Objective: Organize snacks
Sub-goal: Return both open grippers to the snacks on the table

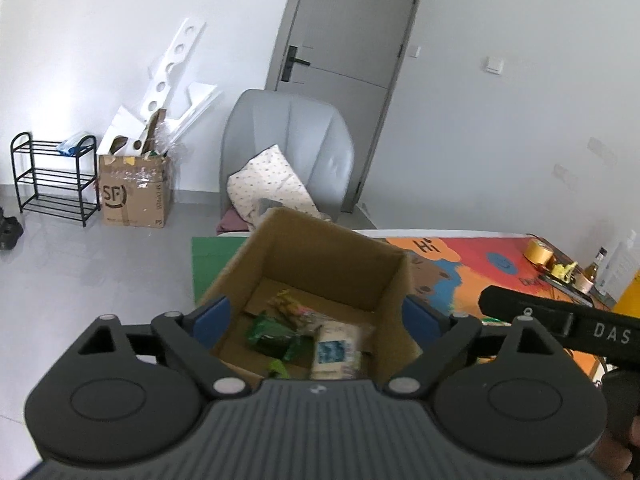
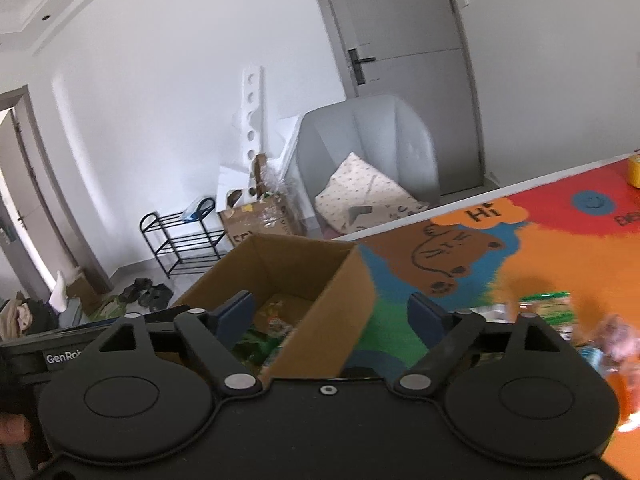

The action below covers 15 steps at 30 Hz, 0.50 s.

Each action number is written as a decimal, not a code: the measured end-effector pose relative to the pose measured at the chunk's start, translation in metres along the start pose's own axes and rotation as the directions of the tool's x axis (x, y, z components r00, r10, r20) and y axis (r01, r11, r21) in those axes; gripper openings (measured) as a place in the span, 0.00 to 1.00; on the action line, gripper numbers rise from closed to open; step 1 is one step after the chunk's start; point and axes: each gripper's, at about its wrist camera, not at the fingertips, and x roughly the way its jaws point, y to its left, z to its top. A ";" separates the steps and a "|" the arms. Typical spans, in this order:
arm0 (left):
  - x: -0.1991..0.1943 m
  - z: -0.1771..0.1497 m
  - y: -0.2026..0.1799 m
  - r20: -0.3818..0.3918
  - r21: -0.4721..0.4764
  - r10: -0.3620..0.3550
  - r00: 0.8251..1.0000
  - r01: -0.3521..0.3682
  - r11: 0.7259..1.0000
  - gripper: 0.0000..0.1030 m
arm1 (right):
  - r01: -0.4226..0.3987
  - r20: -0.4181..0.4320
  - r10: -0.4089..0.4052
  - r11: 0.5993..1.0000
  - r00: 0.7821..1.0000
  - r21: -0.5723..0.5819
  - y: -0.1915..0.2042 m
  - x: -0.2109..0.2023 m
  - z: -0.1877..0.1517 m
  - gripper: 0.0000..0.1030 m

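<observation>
Left wrist view: my left claw (image 1: 316, 320) gapes empty over the box (image 1: 320, 252) holding packets (image 1: 280, 332); my right claw (image 2: 332, 318) is spread too, straddling its wall.

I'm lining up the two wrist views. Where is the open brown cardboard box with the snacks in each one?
Left wrist view: the open brown cardboard box sits at lower centre, between the left gripper's open blue fingers.
Right wrist view: the box is at lower centre-left; its right wall stands between the right gripper's open fingers.
Shared landmark: the grey armchair behind the box, before the door.
</observation>
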 end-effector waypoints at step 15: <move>-0.008 -0.017 -0.064 -0.034 0.091 -0.100 0.994 0.102 0.991 0.95 | 0.106 0.056 -0.111 0.991 0.992 0.087 -0.058 -0.061 -0.012 0.96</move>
